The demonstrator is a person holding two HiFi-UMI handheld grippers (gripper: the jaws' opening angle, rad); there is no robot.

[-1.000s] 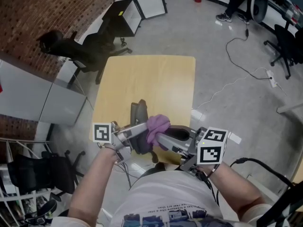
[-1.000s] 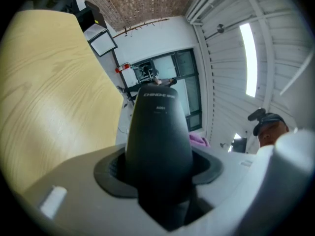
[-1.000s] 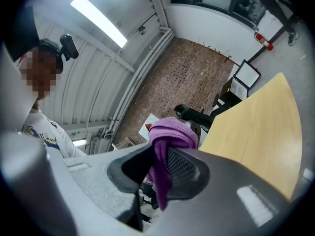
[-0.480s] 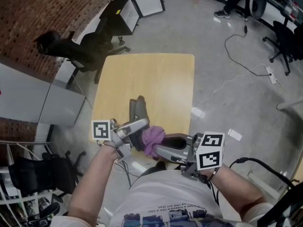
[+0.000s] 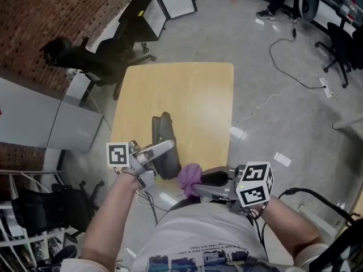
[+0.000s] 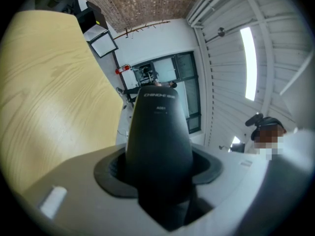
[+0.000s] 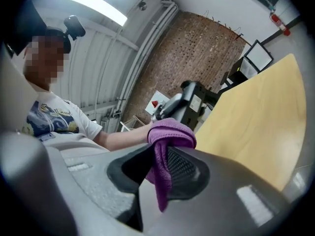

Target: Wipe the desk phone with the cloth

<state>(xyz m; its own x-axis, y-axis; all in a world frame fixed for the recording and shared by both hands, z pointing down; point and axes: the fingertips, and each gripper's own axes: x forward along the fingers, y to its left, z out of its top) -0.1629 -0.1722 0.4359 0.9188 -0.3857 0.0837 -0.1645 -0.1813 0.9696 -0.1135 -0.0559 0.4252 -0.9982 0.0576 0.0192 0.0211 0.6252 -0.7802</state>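
Lying beyond the phone (image 5: 163, 130): table (image 5: 193, 95), chair (image 5: 85, 58).

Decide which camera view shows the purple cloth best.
The right gripper view: the bunched purple cloth fills the centre, clamped in the right tongs. The head view shows it as a small purple lump; the left gripper view shows none of it.

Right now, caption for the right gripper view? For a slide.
Right gripper, jaws shut on a purple cloth, table beyond.
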